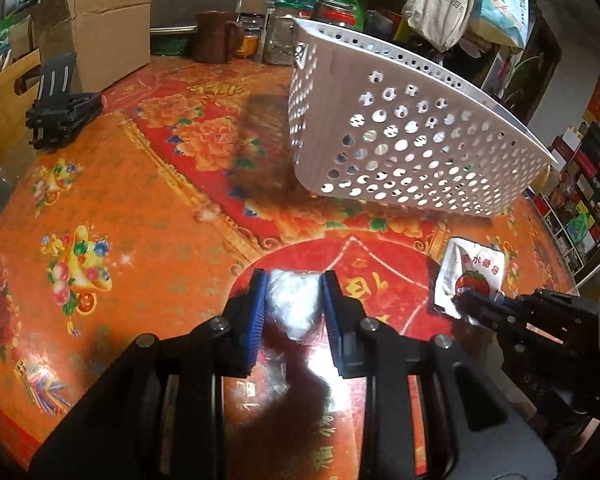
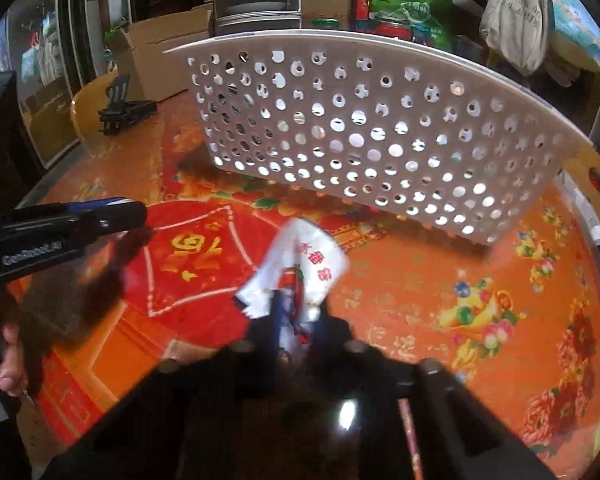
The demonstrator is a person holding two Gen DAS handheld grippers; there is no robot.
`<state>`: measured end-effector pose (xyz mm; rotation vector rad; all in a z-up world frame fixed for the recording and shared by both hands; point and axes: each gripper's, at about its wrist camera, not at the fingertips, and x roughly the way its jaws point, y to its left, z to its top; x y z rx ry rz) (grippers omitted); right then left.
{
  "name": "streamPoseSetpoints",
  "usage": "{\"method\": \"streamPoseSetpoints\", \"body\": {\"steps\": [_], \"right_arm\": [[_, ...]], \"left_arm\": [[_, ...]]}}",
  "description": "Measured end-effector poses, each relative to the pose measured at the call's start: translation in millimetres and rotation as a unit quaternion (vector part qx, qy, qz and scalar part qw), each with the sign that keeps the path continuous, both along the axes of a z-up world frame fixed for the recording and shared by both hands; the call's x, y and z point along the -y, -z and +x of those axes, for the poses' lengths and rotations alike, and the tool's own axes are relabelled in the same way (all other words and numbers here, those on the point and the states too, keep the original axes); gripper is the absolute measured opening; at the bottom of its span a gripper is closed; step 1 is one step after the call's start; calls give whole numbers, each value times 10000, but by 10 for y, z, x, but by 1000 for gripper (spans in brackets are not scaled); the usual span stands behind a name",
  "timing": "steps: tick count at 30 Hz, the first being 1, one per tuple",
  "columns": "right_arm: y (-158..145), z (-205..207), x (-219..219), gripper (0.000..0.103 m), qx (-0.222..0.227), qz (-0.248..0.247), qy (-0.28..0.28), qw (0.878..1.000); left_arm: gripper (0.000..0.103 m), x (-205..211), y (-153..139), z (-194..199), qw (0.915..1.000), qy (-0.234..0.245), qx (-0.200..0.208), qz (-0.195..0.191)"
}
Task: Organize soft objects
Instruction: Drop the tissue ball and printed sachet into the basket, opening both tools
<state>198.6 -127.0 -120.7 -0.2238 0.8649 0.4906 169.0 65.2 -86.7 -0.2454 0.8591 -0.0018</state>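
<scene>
My left gripper [image 1: 294,300] is shut on a clear crinkled plastic packet [image 1: 294,306], held above the table. My right gripper [image 2: 296,320] is shut on the lower edge of a white sauce packet [image 2: 306,268] with a red tomato print, lifted off the table. That packet also shows in the left wrist view [image 1: 470,274], with the right gripper [image 1: 466,308] at its lower right. A white perforated plastic basket [image 1: 400,136] stands beyond both grippers; it also shows in the right wrist view [image 2: 380,136]. The left gripper [image 2: 136,212] shows at the left of the right wrist view.
The round table has a red and orange flowered cloth [image 1: 140,200]. A black folding stand [image 1: 60,108] lies at the far left. A cardboard box [image 1: 100,28], a brown mug [image 1: 216,36], jars and bags crowd the far edge. A wooden chair back [image 1: 0,96] stands at the left.
</scene>
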Motion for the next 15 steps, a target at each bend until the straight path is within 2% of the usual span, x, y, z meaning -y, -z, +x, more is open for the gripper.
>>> {"method": "streamPoseSetpoints", "body": {"steps": [4, 9, 11, 15], "right_arm": [[-89, -107, 113, 2, 119, 281, -74, 9995], [-373, -286, 283, 2, 409, 419, -79, 9983], [-526, -328, 381, 2, 527, 519, -56, 9972], [-930, -362, 536, 2, 798, 699, -52, 9943]], "left_arm": [[25, 85, -55, -37, 9999, 91, 84, 117], [25, 206, -241, -90, 9992, 190, 293, 183], [25, 249, -366, -97, 9988, 280, 370, 155], [25, 338, -798, -55, 9971, 405, 604, 221]]}}
